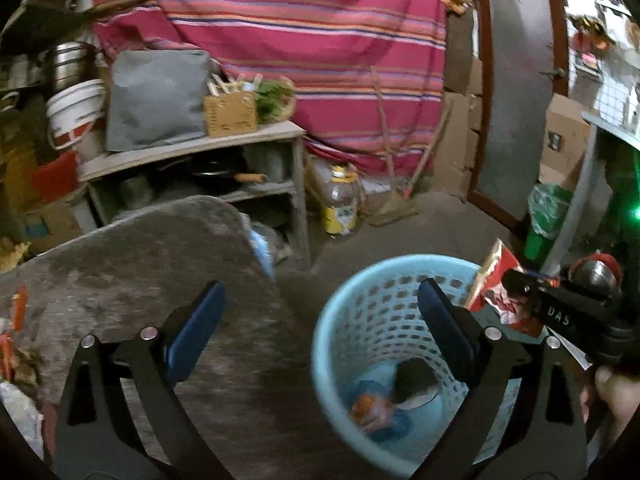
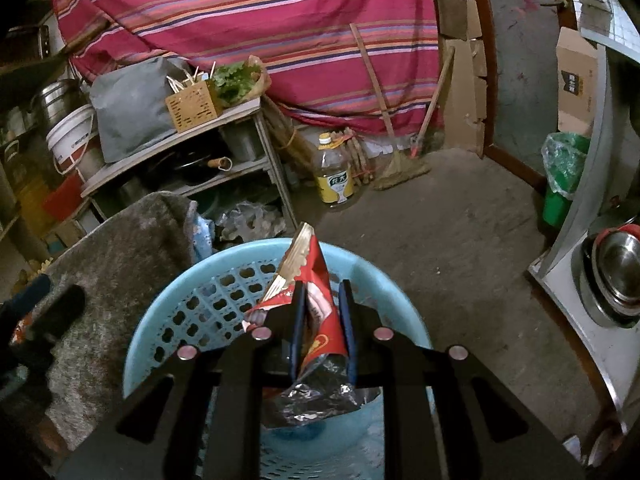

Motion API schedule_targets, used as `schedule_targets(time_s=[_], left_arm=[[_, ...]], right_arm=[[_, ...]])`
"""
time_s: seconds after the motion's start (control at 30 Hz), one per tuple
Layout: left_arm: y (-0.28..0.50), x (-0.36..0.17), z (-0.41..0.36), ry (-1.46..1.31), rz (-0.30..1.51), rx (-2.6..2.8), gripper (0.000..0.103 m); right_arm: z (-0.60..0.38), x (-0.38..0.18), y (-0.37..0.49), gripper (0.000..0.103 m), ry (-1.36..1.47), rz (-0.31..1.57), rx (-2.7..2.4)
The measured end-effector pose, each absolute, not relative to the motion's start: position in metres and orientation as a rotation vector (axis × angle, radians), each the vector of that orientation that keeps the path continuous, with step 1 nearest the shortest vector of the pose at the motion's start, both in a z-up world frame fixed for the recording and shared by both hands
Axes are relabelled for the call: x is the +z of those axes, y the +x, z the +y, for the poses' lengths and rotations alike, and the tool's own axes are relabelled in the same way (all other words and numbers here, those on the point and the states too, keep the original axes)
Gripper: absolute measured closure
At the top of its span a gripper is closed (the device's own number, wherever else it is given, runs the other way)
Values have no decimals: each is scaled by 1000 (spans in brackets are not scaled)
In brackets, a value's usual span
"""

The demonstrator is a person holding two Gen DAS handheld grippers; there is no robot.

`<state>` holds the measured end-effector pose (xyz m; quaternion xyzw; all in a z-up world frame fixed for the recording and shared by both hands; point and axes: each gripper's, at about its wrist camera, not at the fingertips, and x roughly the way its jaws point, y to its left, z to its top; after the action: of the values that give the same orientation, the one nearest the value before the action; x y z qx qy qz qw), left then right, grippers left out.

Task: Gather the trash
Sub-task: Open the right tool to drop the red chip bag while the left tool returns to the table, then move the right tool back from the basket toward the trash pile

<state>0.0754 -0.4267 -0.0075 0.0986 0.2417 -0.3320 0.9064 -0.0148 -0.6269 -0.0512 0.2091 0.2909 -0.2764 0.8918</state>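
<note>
We find the right gripper (image 2: pixel 323 320) clamped on a red snack wrapper (image 2: pixel 316 308), its blue pads pressed against the crumpled foil from both sides. The wrapper hangs directly above the mouth of the pale blue perforated waste basket (image 2: pixel 168 308), silver inner lining trailing below the pads. The left gripper (image 1: pixel 320 320) is spread wide and holds nothing; through its fingers we see the same basket (image 1: pixel 340 320), with some earlier refuse lying at the bottom (image 1: pixel 376 404), orange and blue, too blurred to identify.

In our judgement the step in hand is the release. To do it well, the wrapper's lower end should sit inside the rim before the pads part, since light foil may drift or catch on the near wall. The tall pointed end stands above the rim and could tip outward toward the floor.

Just left of the basket is a grey fuzzy mat-covered surface (image 1: pixel 140 272), carrying further orange scraps at its far left edge (image 1: pixel 16 320), likely the next pickups. Beyond stand a wooden shelf unit (image 2: pixel 224 120), a yellow-labelled oil bottle (image 2: pixel 334 172) and a broom (image 2: pixel 396 160) against the striped cloth (image 2: pixel 260 20). None obstructs the drop. The left gripper sits near the basket's rim and should keep apart from the falling wrapper.
</note>
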Motion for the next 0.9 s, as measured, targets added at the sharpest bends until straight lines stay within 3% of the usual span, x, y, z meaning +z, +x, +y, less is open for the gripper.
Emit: schedule_targets(time_s=[0.37,0.47,0.57,0.7,0.9], left_arm=[[100,23,-308,178,420,-486,6],[108,26,-267,194,406,-422,5],[119,26,-225,202,414,-363,5],[133,26,-177,212,414,-280,5],[165,10,-109,144,485,-216,5]], right_arm=[[-597,-57,22,81,415,632,-575],[-591,-59,25,35,413,636,-601],[-584,-60,31,31,384,662,-625],[-567,-56,41,17,346,664,-635],[-517,-43,70,8,270,644,-561]])
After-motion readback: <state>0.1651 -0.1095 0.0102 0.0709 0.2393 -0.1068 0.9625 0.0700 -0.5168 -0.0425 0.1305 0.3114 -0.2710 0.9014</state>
